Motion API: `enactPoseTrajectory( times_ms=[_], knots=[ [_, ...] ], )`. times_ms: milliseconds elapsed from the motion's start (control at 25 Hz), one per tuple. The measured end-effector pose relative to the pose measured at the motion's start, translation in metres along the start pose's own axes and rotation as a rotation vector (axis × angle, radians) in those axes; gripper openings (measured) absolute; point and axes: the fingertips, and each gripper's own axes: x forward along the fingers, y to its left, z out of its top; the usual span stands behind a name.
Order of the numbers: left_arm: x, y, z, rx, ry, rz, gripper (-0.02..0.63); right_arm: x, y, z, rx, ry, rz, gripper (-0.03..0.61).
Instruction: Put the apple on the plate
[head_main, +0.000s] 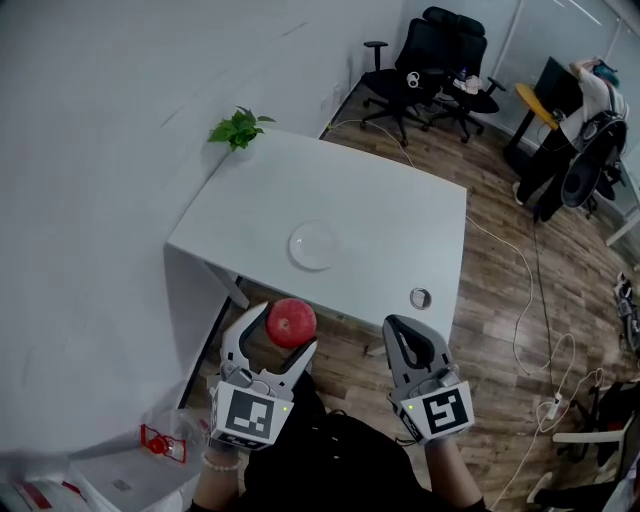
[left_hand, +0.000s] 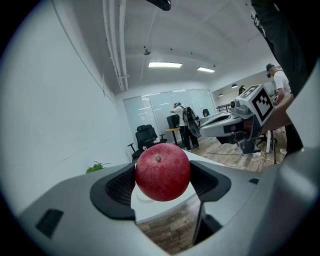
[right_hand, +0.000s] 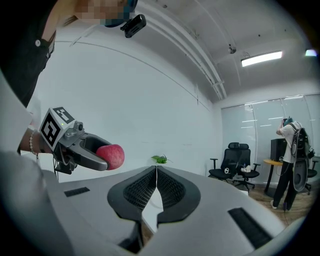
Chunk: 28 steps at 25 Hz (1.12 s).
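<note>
My left gripper (head_main: 285, 335) is shut on a red apple (head_main: 292, 322), held in the air just short of the white table's near edge (head_main: 250, 270). In the left gripper view the apple (left_hand: 162, 171) sits squeezed between the two dark pads. The clear plate (head_main: 314, 244) lies on the table ahead of the apple, near the middle. My right gripper (head_main: 405, 333) hangs to the right at the same height, its jaws pressed together with nothing in them (right_hand: 156, 187). From the right gripper view the apple (right_hand: 111, 156) shows at the left.
A small round cup or lid (head_main: 420, 297) sits near the table's front right corner. A green plant (head_main: 238, 127) stands at the far left corner against the wall. Office chairs (head_main: 425, 65), floor cables (head_main: 530, 330) and a person (head_main: 585, 110) are beyond the table.
</note>
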Motion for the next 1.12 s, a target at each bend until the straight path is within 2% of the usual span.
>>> enactPoseTrajectory(
  times_ms=[200, 560, 720, 800, 1000, 1120],
  knots=[
    [0.021, 0.018, 0.001, 0.02, -0.006, -0.025, 0.353, 0.016, -0.015, -0.001, -0.028, 0.031, -0.035, 0.041],
    [0.06, 0.045, 0.001, 0.046, -0.015, -0.075, 0.353, 0.048, -0.028, -0.006, -0.012, 0.08, -0.068, 0.041],
    [0.077, 0.055, -0.012, 0.097, 0.005, -0.117, 0.353, 0.064, -0.034, -0.004, -0.005, 0.078, -0.089, 0.041],
    [0.088, 0.059, -0.011, 0.1, 0.003, -0.131, 0.353, 0.07, -0.039, -0.006, 0.001, 0.106, -0.103, 0.041],
    [0.114, 0.07, -0.019, 0.103, 0.003, -0.169, 0.353, 0.086, -0.05, -0.013, 0.015, 0.102, -0.137, 0.041],
    [0.13, 0.074, -0.028, 0.124, 0.012, -0.197, 0.353, 0.091, -0.06, -0.021, 0.039, 0.159, -0.185, 0.041]
  ],
)
